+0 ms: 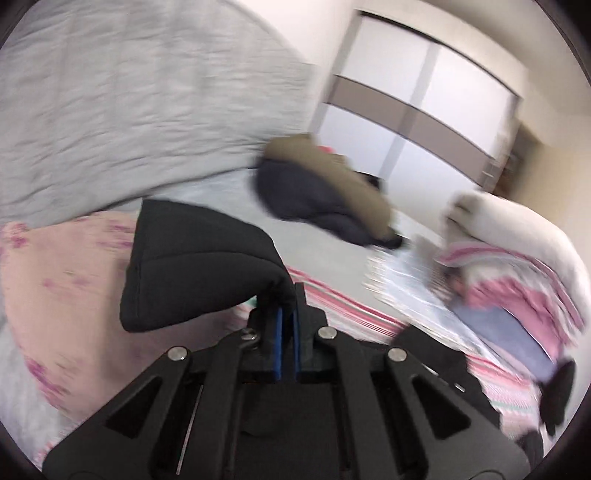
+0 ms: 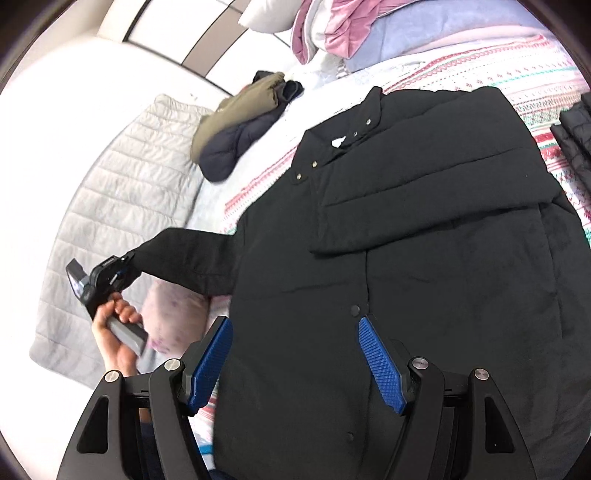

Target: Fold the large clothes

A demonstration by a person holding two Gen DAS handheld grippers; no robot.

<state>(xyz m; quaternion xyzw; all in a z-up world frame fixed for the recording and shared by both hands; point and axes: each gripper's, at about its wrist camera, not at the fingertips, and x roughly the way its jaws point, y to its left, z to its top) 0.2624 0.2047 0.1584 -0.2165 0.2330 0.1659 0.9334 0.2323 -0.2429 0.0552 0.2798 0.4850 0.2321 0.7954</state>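
Bed (image 2: 258, 192), left gripper (image 1: 287, 295) pinching sleeve (image 1: 192, 266)

Domestic bedroom. Evidence: bed (image 2: 443, 70) under a striped patterned cover, piled bedding and pillows (image 2: 332, 33) at its head, grey quilted blanket (image 2: 122, 184), sliding-door wardrobe (image 1: 424, 92) along the wall.

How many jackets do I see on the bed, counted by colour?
Black jacket, spread flat, cuff pinched in the left gripper: 1
Olive and navy jacket, bundled: 1
Black quilted jacket, at the edge, partly cut off: 1
Total: 3
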